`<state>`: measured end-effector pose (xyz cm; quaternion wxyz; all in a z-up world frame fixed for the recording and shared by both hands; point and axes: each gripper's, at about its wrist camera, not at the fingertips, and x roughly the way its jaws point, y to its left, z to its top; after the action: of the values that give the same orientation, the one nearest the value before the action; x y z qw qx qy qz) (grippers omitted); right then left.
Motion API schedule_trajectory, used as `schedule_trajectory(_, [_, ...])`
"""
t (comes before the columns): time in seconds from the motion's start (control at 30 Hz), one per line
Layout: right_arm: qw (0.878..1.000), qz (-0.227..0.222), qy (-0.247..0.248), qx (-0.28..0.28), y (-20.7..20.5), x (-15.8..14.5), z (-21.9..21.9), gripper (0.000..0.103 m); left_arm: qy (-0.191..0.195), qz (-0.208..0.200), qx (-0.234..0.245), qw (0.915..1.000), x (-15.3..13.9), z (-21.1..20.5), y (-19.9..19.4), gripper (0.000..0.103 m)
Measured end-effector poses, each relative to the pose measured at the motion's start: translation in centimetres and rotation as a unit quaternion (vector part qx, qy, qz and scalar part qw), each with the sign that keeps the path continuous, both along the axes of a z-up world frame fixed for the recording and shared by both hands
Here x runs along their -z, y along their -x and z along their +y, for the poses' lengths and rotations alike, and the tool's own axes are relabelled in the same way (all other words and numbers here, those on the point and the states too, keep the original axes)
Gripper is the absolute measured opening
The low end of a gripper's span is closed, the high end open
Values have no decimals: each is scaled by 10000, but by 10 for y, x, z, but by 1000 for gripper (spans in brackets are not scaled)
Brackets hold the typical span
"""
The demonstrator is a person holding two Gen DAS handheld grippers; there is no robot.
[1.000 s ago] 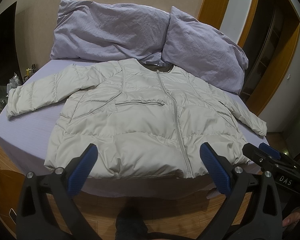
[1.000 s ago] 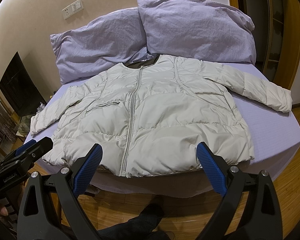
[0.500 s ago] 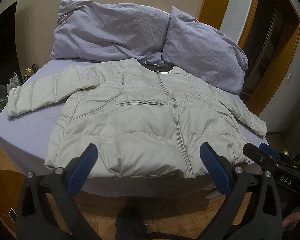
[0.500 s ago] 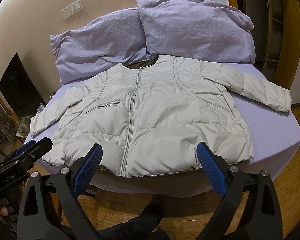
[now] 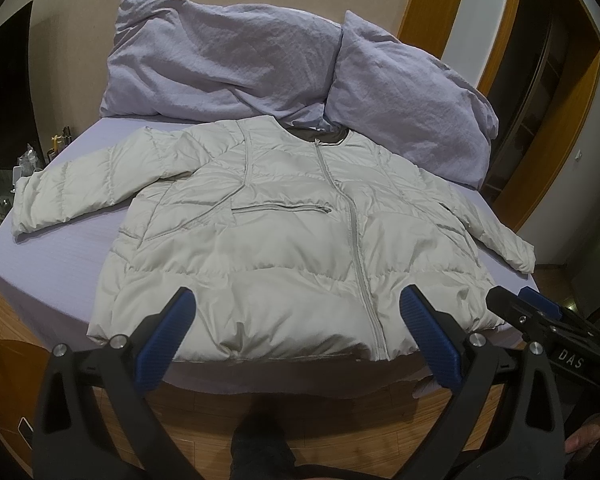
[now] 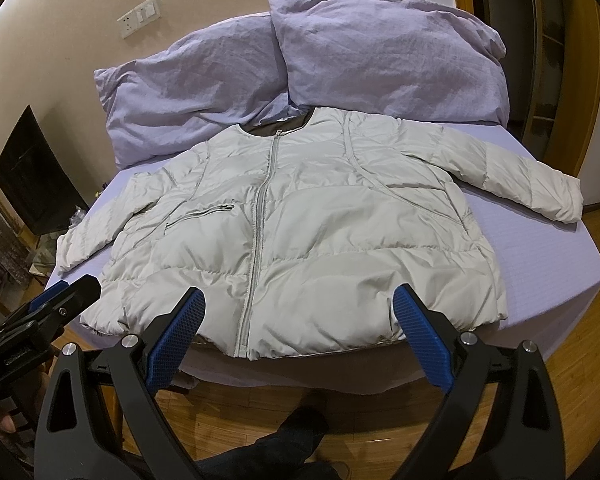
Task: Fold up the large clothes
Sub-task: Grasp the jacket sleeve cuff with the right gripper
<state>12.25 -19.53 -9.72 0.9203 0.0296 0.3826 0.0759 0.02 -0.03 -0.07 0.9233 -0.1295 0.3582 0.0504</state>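
Nothing is folded: the jacket (image 5: 300, 240) lies flat mid-frame, both sleeves out, while the left gripper (image 5: 296, 336) and right gripper (image 6: 298, 332) gape empty below.

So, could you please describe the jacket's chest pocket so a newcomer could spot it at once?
On the lilac-sheeted bed lies a pale grey quilted puffer jacket, front up and zipped. Left of its long central zipper, at chest height, runs the short horizontal pocket zip, the only crosswise zipper on the jacket's front.
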Motion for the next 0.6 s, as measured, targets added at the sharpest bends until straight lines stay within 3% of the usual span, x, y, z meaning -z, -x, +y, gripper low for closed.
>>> schedule_trajectory(0.37, [9995, 75, 135, 258, -24, 5, -12, 97, 47, 187, -114, 9997, 6, 14, -23, 101])
schedule_trajectory(0.6, [9976, 223, 257, 608, -54, 11, -36, 97, -199, 359, -165, 9990, 13, 21, -47, 101])
